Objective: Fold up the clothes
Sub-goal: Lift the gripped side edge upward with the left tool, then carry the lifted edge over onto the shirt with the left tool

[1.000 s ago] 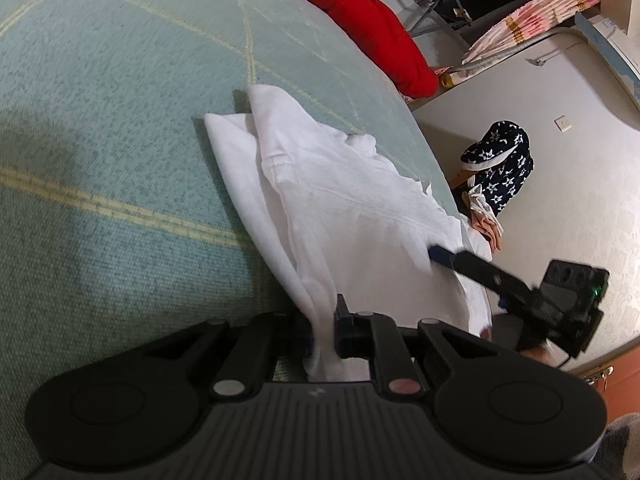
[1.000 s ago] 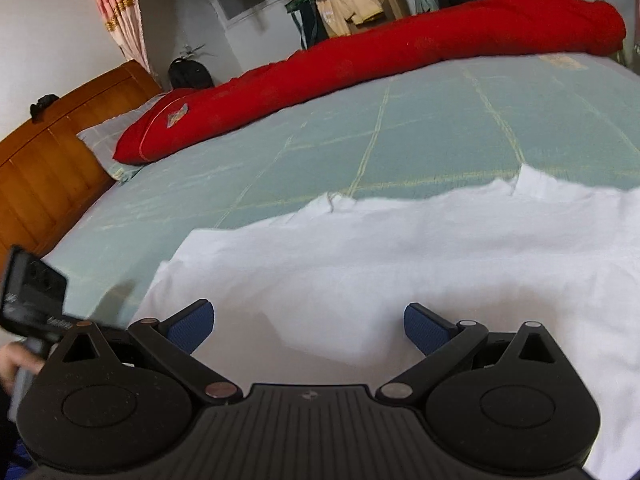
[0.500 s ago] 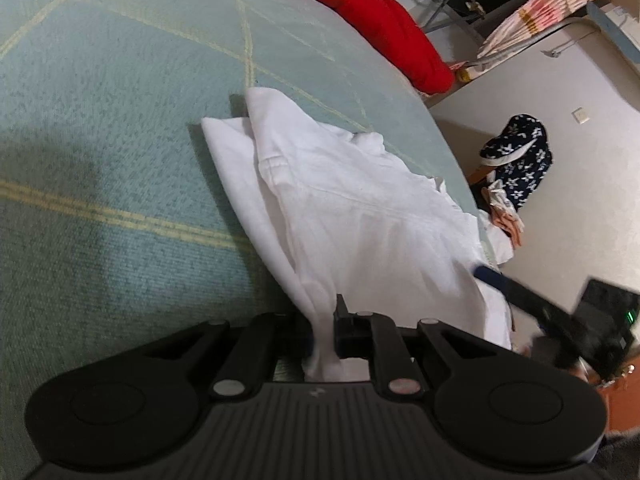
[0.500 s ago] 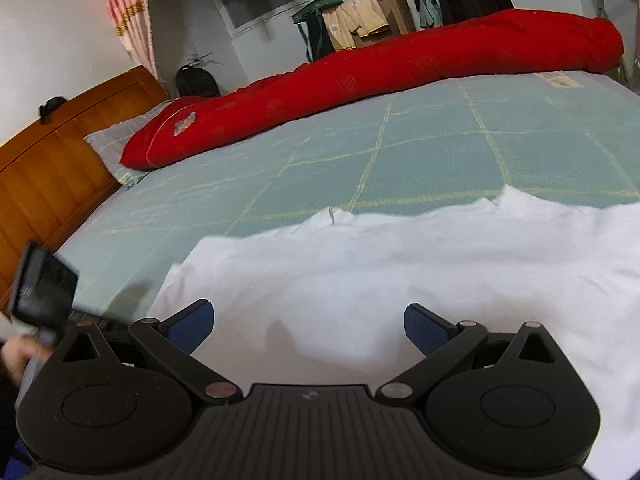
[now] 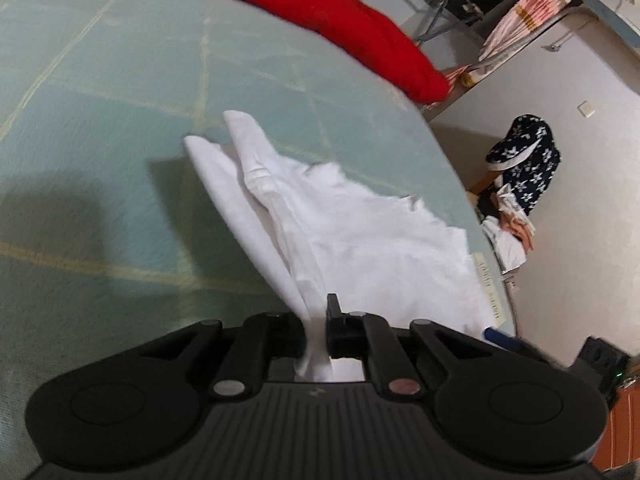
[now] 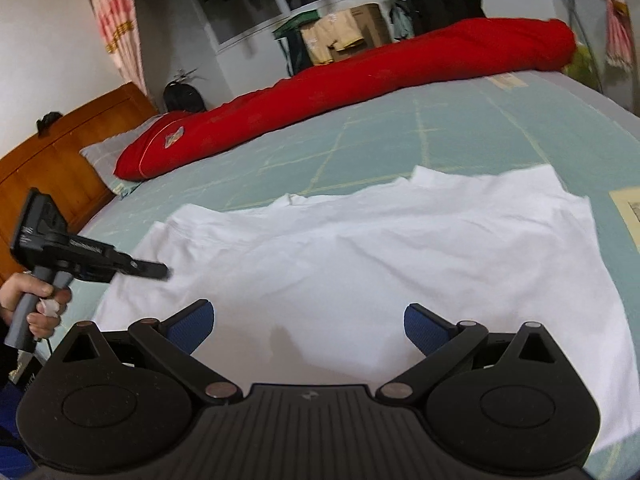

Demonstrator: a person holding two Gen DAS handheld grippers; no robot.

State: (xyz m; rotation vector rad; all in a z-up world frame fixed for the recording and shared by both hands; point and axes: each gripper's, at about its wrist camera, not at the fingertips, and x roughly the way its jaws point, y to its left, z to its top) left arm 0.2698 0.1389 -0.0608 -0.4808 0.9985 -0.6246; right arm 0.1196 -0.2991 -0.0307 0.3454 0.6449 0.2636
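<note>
My left gripper (image 5: 318, 330) is closing on the white shirt's (image 5: 360, 232) hem at lower centre, lifted higher than before, my right gripper (image 6: 306, 324) gapes empty, and bare green bedspread (image 5: 100, 120) lies upper left.

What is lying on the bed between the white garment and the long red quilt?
Nothing: in the right wrist view only bare green bed cover separates the white garment from the red quilt. The left wrist view shows the same.

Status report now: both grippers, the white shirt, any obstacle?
Left gripper closing on white shirt edge, cloth between pads. Right gripper open, empty, above shirt. Nothing blocking on the bed.
</note>
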